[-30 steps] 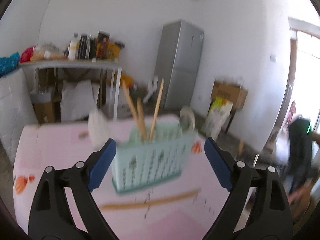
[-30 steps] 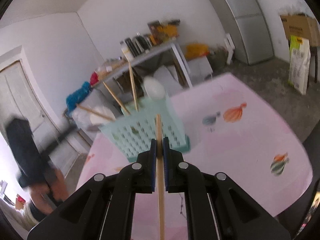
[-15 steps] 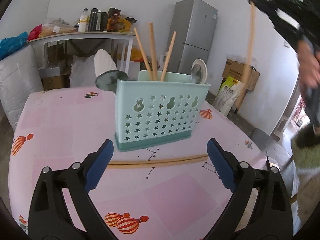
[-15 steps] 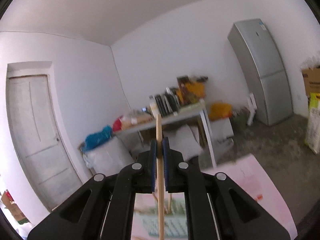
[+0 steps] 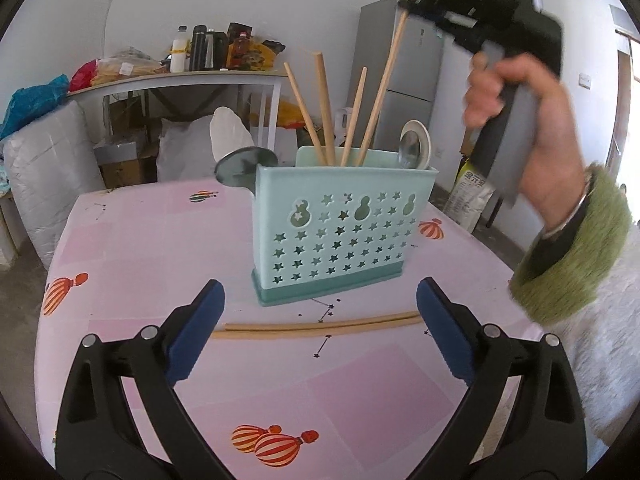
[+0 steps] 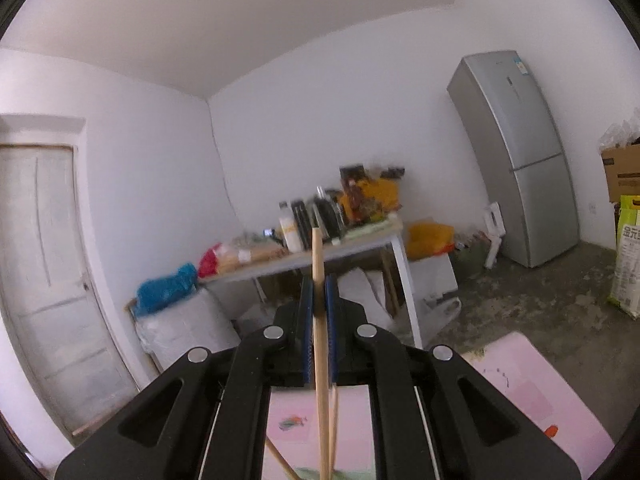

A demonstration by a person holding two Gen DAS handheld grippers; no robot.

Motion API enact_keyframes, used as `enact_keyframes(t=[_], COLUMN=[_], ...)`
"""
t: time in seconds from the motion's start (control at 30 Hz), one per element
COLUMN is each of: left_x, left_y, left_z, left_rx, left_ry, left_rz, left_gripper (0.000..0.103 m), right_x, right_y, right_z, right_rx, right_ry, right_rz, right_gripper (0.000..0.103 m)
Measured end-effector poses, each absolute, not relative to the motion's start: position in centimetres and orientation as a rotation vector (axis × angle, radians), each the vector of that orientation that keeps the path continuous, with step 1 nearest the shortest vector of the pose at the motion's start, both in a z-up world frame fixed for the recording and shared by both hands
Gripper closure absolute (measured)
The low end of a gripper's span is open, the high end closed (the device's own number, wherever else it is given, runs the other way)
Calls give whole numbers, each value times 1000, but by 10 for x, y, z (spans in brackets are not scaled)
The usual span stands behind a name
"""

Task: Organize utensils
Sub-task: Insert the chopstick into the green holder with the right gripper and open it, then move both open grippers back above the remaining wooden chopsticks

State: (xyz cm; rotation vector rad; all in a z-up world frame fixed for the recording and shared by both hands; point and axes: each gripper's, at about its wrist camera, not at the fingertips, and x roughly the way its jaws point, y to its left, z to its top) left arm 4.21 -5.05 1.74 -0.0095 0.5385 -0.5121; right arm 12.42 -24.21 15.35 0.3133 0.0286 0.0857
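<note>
A pale teal utensil holder (image 5: 344, 236) with star holes stands on the pink table. Three wooden chopsticks, a steel ladle (image 5: 245, 164) and a spoon (image 5: 414, 150) stick out of it. Two more chopsticks (image 5: 320, 326) lie flat just in front of it, between the tips of my left gripper (image 5: 320, 294), which stands wide open and holds nothing. My right gripper (image 5: 416, 0), (image 6: 319, 292) is high above the holder, shut on the top of another chopstick (image 5: 384, 80), (image 6: 318, 264). That chopstick slants down, and its lower end is inside the holder.
The pink balloon-print tablecloth (image 5: 160, 240) covers the table. A hand with a green fuzzy cuff (image 5: 560, 260) holds the right gripper at the right. Behind are a side table with bottles (image 5: 192, 76), a grey fridge (image 6: 516, 152) and a white door (image 6: 40, 260).
The right gripper rose with its chopstick and swung in over the holder from the right. The left view dipped toward the table, then held still over the two lying chopsticks.
</note>
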Motion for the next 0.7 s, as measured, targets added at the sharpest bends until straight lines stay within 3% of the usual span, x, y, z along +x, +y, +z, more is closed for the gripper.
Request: enact_keyframes(t=[0.2, 0.23, 0.33, 0.7], left_x=[46, 46, 49, 53], left_y=[-45, -44, -44, -50], left_z=[15, 14, 11, 0], left_rx=[-27, -28, -33, -19], left_ry=[545, 547, 558, 589], left_rz=[-489, -487, -483, -482], left_gripper=[10, 10, 10, 10], right_x=[138, 133, 112, 17], right_y=[-241, -245, -261, -285], right_z=[111, 108, 106, 93], right_rx=[264, 273, 315, 339], right_ry=[169, 176, 161, 161], right_rz=[56, 52, 38, 4], right_gripper=[95, 92, 64, 49])
